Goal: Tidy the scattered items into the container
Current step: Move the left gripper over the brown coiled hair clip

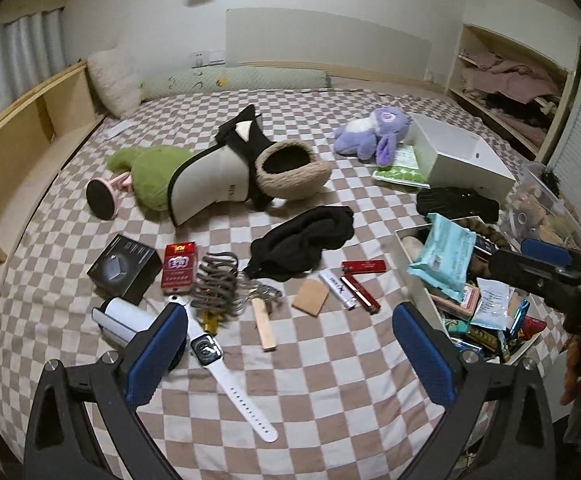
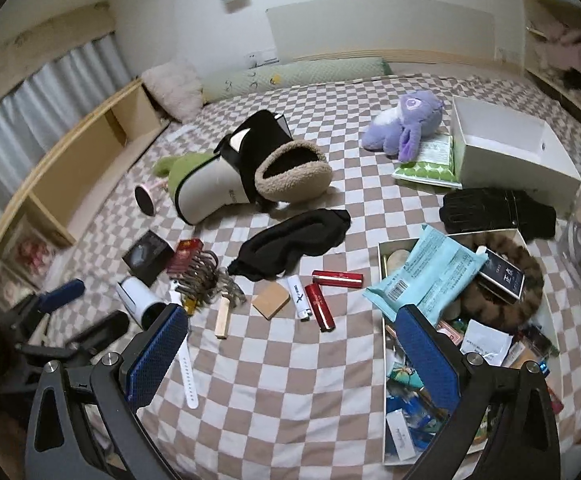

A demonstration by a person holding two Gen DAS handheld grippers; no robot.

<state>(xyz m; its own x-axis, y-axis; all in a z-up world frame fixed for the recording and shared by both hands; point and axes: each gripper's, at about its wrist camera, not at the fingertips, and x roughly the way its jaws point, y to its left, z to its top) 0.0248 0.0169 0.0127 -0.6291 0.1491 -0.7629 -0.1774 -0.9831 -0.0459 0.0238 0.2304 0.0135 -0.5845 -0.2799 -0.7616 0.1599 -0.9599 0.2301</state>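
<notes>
Checkered bedding (image 1: 310, 380) spreads beneath us. We hold our left gripper (image 1: 290, 352) wide and empty over a white smartwatch (image 1: 210, 354) and a small hammer (image 1: 264, 312). Our right gripper (image 2: 292, 354) is also spread wide with nothing in it, beside the white container (image 2: 384, 344), already crammed with packets on the bed's right side.

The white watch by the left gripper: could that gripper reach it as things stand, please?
Probably yes: the watch lies flat on the bedspread just ahead of the open left gripper, beside its left finger, with nothing on top.
</notes>
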